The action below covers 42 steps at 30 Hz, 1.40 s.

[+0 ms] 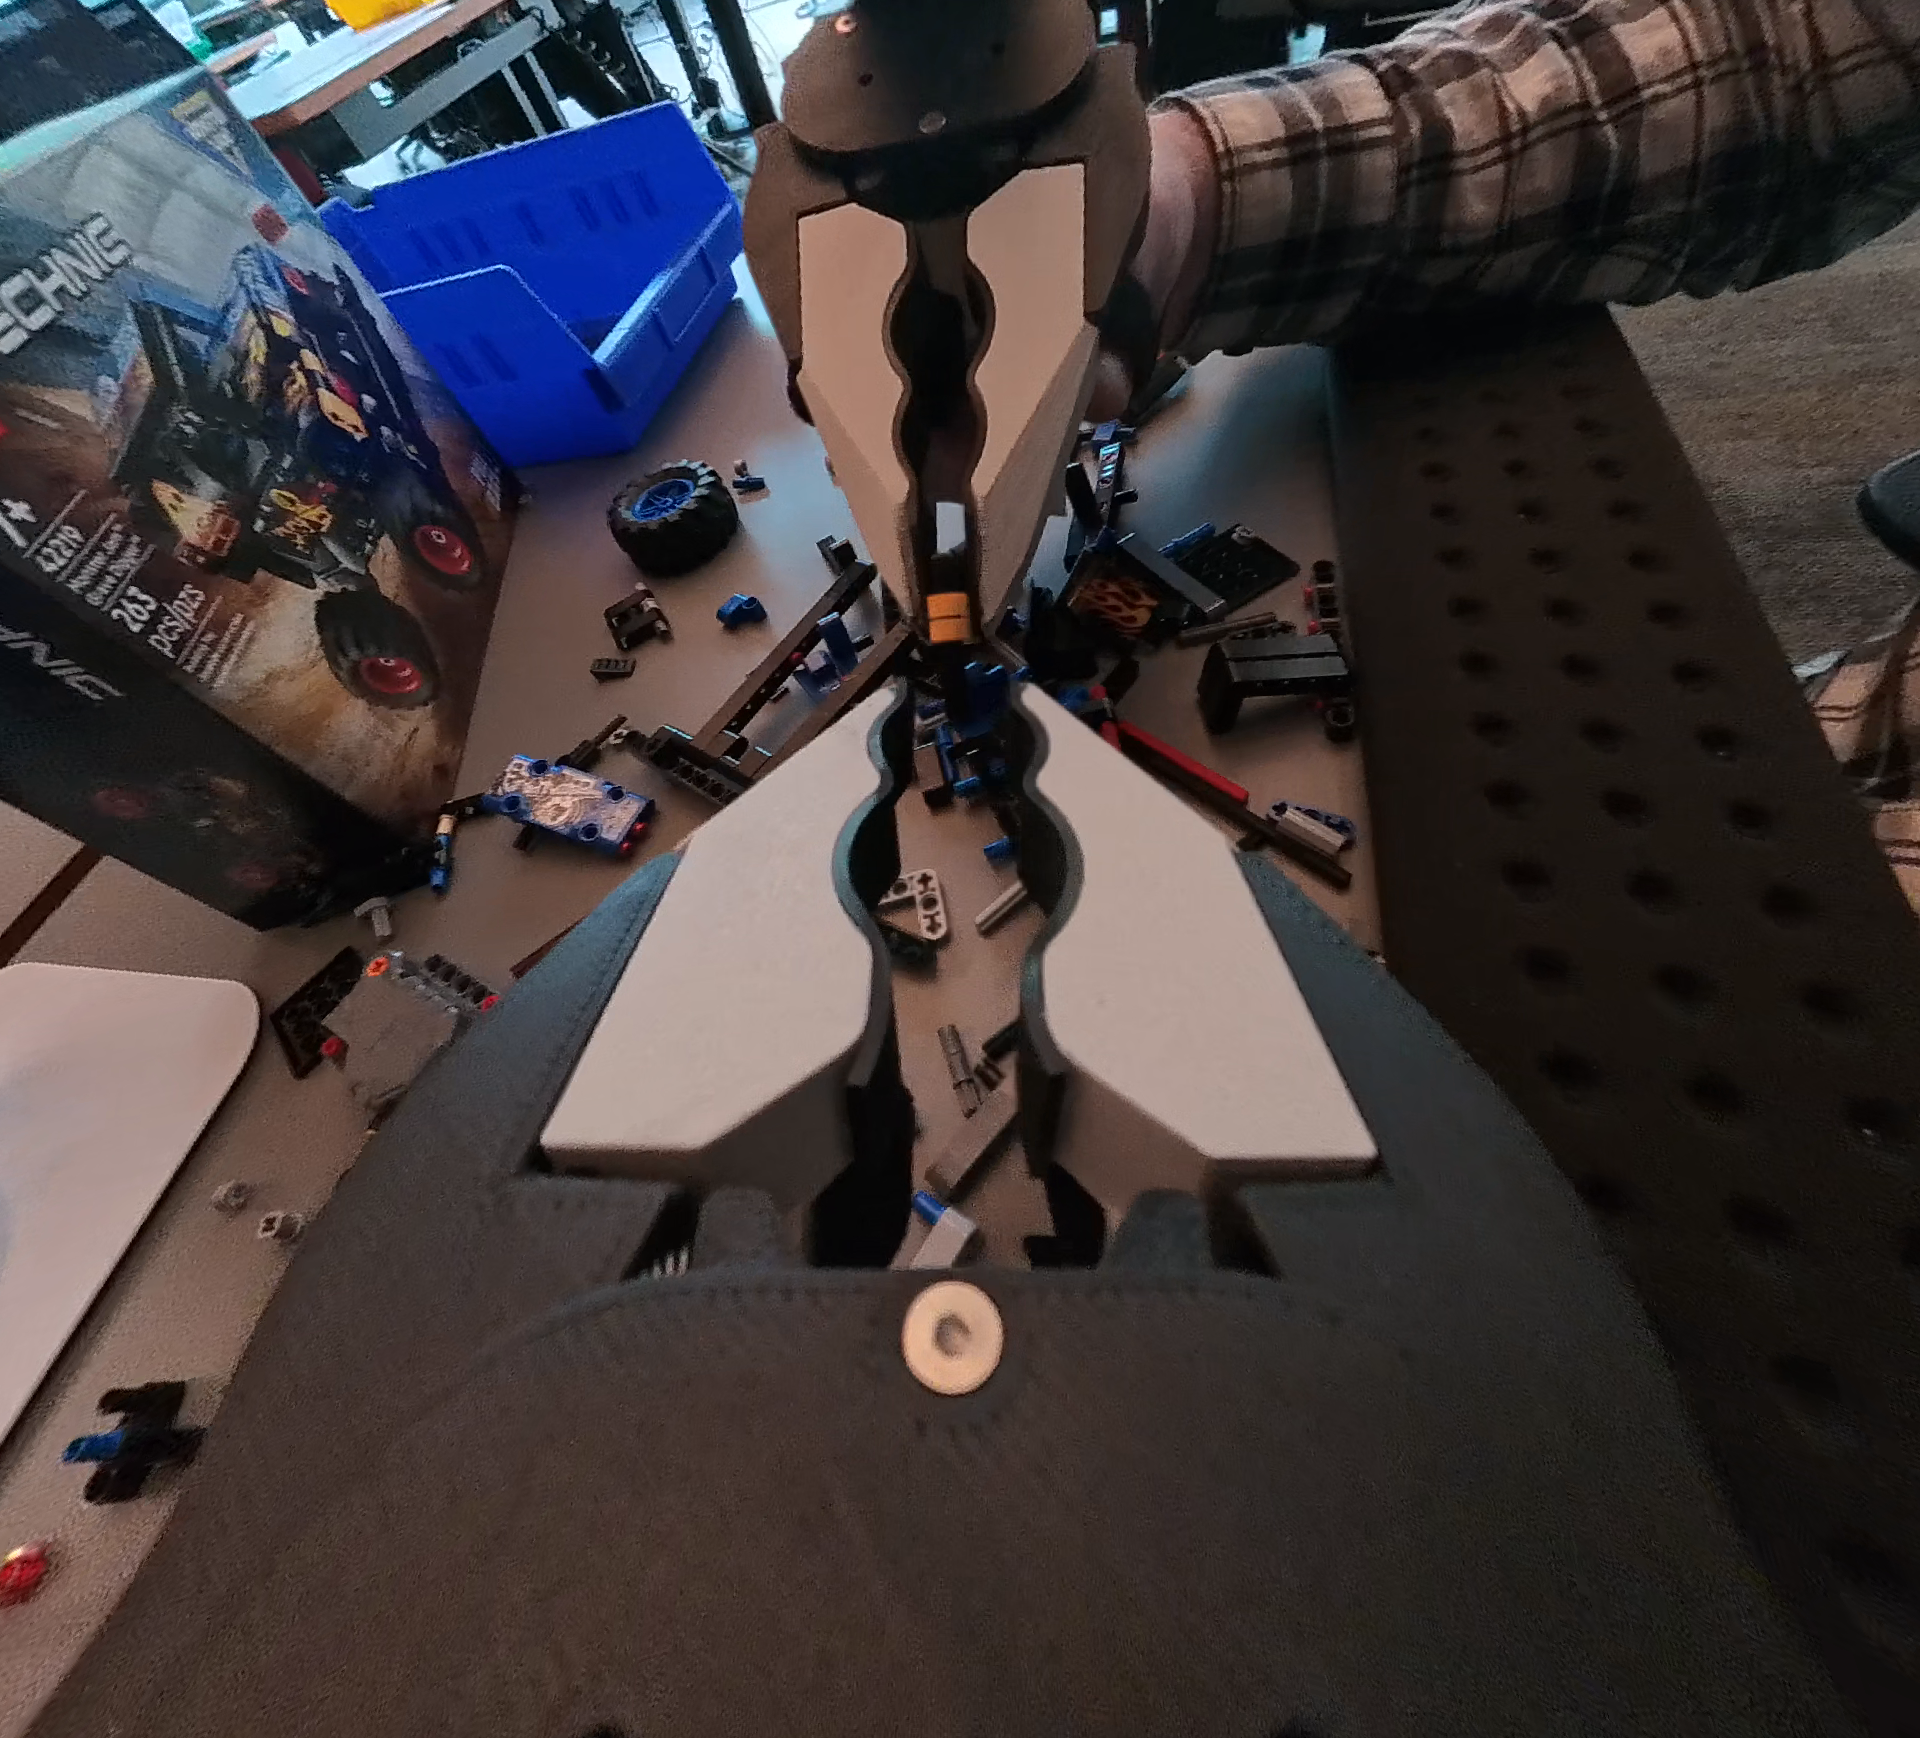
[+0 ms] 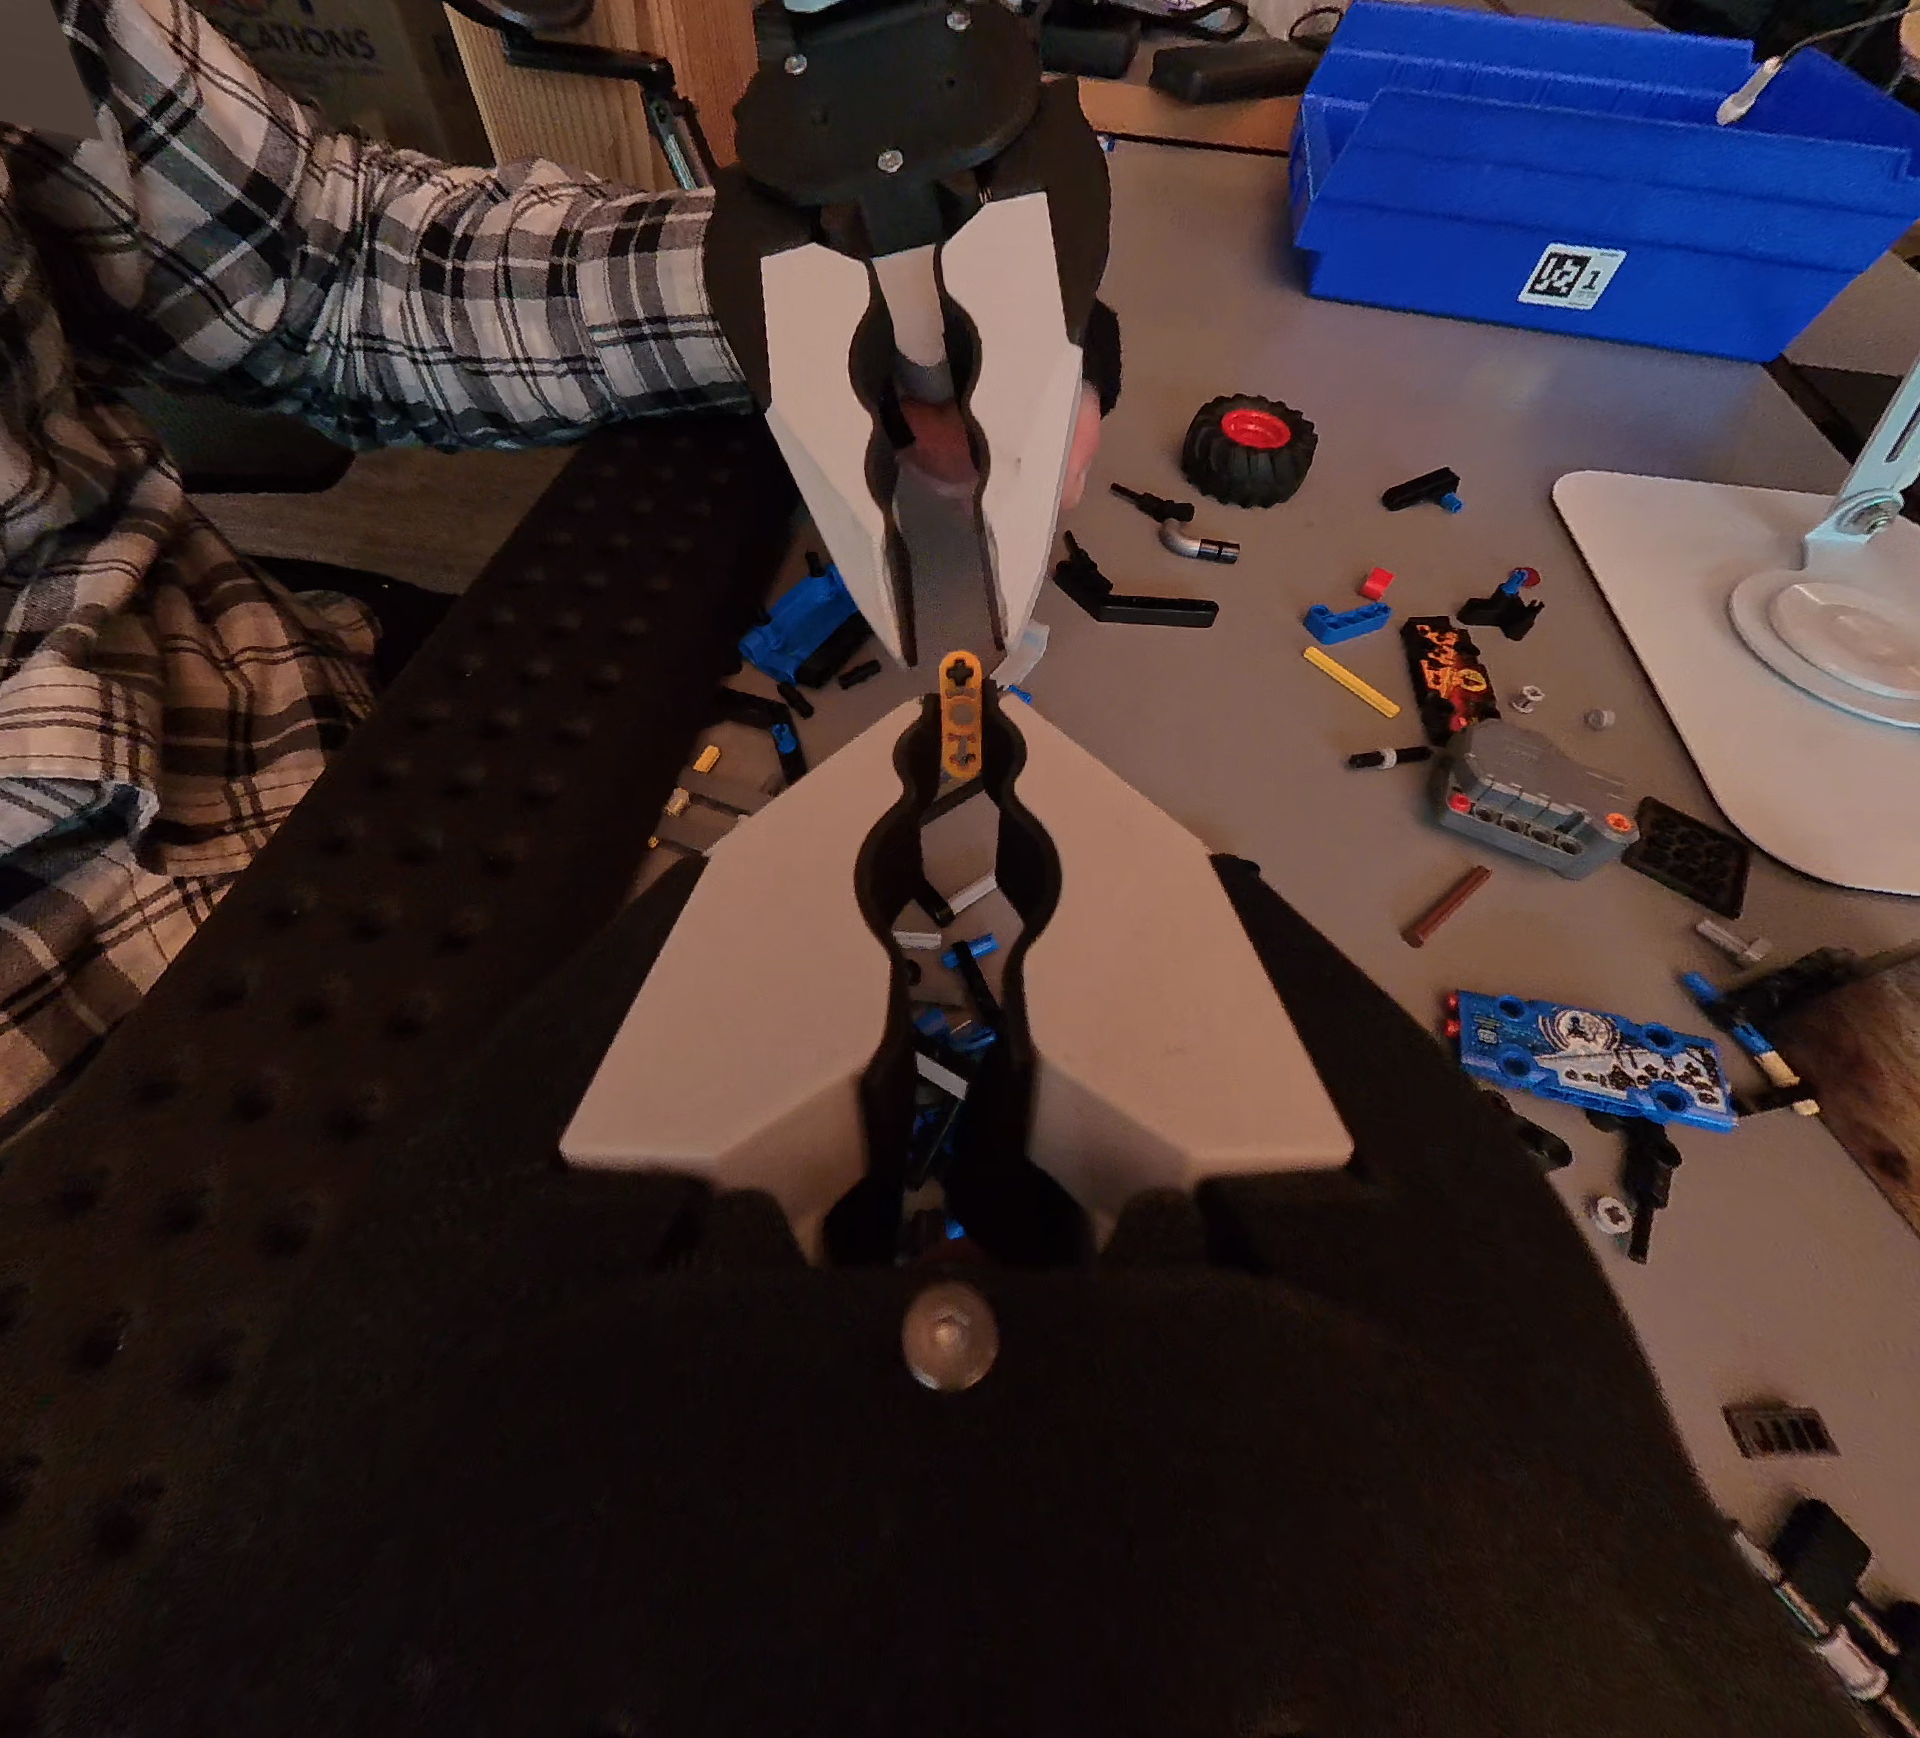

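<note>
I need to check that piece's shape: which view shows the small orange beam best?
The right wrist view: the orange beam faces the camera, holes visible, pinched in the right claw. The left wrist view shows it edge-on.

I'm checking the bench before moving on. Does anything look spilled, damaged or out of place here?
Nothing looks damaged. Small building pieces lie scattered loose across the grey table rather than in the blue bin, and two tyres lie apart. The right gripper pinches a small orange beam, facing the left gripper.
</note>
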Motion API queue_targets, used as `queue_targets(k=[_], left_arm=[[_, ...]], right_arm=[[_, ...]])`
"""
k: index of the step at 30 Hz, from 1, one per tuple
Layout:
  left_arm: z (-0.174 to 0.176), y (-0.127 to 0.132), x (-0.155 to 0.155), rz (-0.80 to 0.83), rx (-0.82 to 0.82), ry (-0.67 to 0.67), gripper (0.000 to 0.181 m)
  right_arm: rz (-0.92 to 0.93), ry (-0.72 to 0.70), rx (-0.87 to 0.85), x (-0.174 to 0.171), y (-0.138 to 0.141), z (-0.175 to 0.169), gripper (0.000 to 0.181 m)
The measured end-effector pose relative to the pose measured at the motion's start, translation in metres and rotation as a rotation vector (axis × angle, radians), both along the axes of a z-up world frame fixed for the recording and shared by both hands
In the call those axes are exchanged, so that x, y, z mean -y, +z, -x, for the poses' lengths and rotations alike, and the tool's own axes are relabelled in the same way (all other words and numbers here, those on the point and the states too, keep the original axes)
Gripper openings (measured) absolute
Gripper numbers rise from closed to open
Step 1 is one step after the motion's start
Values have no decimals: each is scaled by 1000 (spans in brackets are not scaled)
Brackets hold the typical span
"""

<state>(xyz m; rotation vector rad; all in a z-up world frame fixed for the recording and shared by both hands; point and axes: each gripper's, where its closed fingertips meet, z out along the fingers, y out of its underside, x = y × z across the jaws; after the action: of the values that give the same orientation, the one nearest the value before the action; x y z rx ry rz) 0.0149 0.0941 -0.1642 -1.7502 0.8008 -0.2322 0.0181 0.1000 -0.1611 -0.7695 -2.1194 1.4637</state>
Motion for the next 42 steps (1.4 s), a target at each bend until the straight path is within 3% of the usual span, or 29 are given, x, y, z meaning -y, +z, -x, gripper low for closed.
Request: queue_targets(k=[2, 4, 10, 16, 23, 30, 32, 34, 37, 39, 42], left_arm=[[-1, -2, -1, 3, -11, 1, 13], [-4, -5, -2, 5, -34, -5, 1], [-6, -9, -1, 8, -90, -6, 1], [-5, -7, -2, -9, -125, 11, 1], [-12, 9, 6, -72, -61, -28, 2], [-18, 9, 10, -75, -48, -49, 1], [0, -3, 14, -42, -96, -5, 0], [18, 20, 19, -103, 24, 52, 0], [0, -5, 5, -2, -51, -7, 0], [4, 5, 3, -35, 22, 18, 0], [15, 18, -4, -41, 164, 84, 23]], right_arm=[[3, 5, -2, 2, 1, 0, 5], [-5, 12, 3, 4, -1, 0, 5], [-60, -7, -30, 8, 1, 2, 12], [-171, -24, -75, 10, -3, 3, 5], [-39, 31, -102, 16, 14, -4, 5], [7, 98, -85, 17, 14, -14, 5], [68, 64, -122, 0, 30, -17, 5], [218, -42, -212, -50, 65, -28, 5], [114, -36, -139, -36, 42, -20, 5], [-39, -92, -167, -35, 35, -12, 5], [-186, -159, -227, -33, 33, -7, 5]])
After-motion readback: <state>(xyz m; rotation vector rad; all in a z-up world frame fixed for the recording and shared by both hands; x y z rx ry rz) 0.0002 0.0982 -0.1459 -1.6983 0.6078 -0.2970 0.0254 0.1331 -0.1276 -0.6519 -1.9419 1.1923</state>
